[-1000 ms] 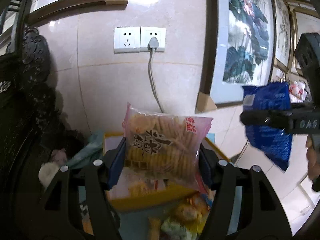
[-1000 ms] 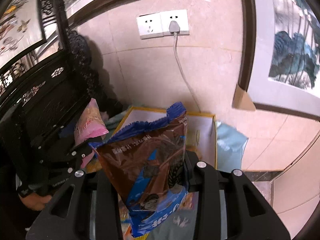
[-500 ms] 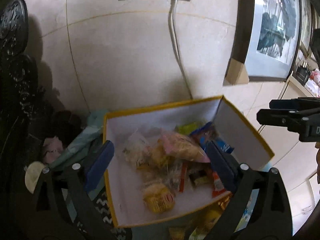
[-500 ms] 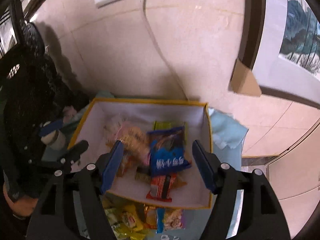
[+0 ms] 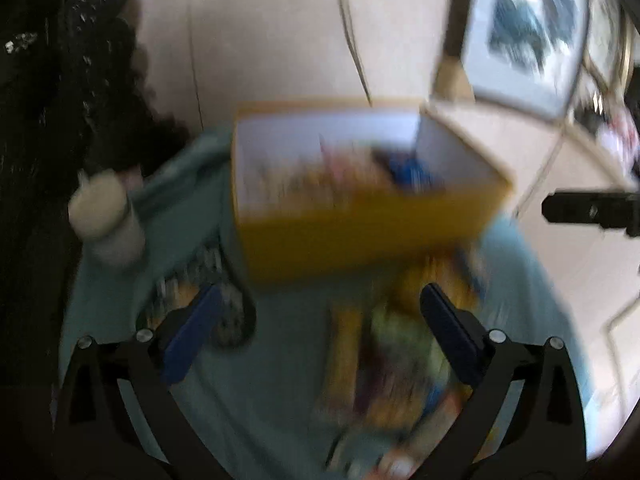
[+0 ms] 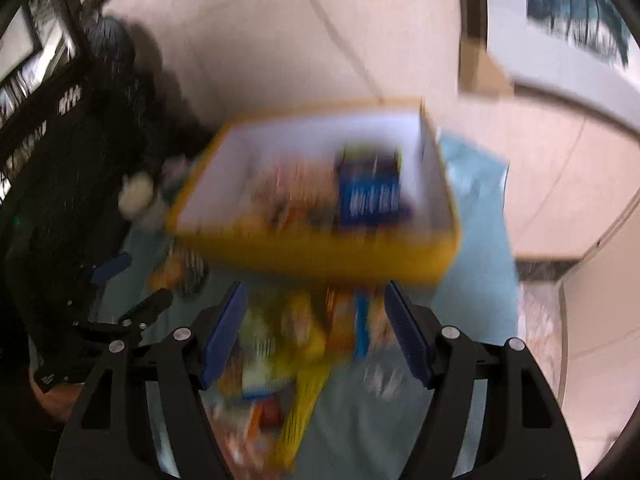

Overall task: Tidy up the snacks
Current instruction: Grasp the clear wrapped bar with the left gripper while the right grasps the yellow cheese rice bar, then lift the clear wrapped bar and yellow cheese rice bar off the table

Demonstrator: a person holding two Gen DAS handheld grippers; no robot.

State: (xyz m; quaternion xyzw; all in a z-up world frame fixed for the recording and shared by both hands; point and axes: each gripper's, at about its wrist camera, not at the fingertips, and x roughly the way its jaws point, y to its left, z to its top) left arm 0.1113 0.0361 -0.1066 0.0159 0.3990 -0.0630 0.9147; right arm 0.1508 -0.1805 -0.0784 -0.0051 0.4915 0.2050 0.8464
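Both views are blurred. A yellow box [image 5: 360, 240] with white inner walls stands on a teal cloth and holds several snack packets, among them a blue packet [image 6: 370, 196]. In front of the box lies a loose pile of snack packets [image 5: 392, 360], which also shows in the right wrist view as a pile [image 6: 296, 344]. My left gripper [image 5: 320, 292] hangs low over this pile, its jaws opening with nothing gripped between them. My right gripper [image 6: 315, 287] stands open over the same pile, holding nothing. Each gripper shows at the edge of the other's view.
A white cup [image 5: 106, 220] stands left of the box, against dark carved furniture [image 5: 40, 140]. A tiled wall with a hanging cable [image 5: 352, 40] and a framed painting [image 5: 520, 32] close off the back. The teal cloth [image 5: 240, 420] reaches the near edge.
The left gripper let go of the cracker bag and the right let go of the blue bag; both now lie in the box. Both grippers opened and dropped toward the loose pile.
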